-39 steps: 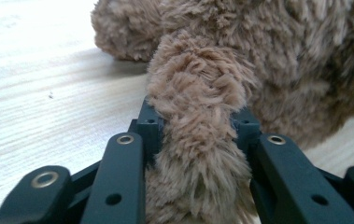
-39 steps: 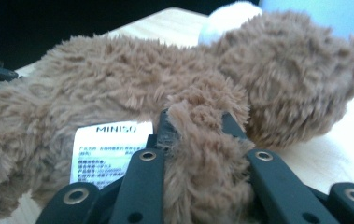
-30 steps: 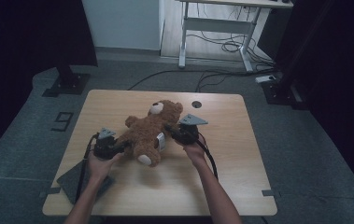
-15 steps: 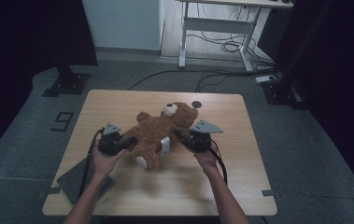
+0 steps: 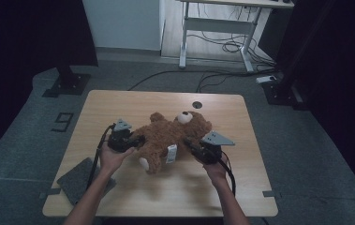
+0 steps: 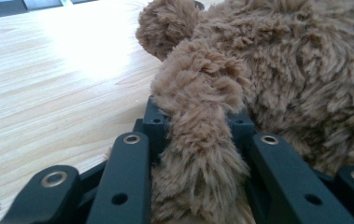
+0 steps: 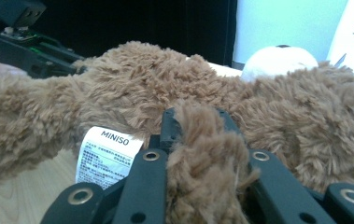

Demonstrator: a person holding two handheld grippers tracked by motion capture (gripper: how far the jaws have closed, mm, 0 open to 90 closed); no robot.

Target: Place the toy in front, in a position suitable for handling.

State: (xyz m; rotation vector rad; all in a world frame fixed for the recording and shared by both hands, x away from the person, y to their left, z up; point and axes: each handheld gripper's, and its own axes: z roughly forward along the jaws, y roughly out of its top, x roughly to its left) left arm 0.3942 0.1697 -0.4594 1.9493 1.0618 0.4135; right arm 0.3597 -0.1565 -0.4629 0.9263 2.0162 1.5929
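The brown teddy bear (image 5: 166,136) lies on its back near the middle of the wooden table (image 5: 240,187), head toward the far right, white sewn-in label (image 5: 171,153) hanging from its side. The left gripper (image 5: 137,140) has its jaws pinched on one furry limb, fur bulging between the black fingers (image 6: 128,182). The right gripper (image 5: 190,144) is clamped on another limb, plush squeezed tight between its fingers (image 7: 142,186). So the bear is strung between two grips, and here's the danger: pull the hands apart too hard and a seam could strain, or the soft pile could slide out of one pinch and leave the bear dangling. A grey pad (image 5: 79,180) sits at the near left corner.
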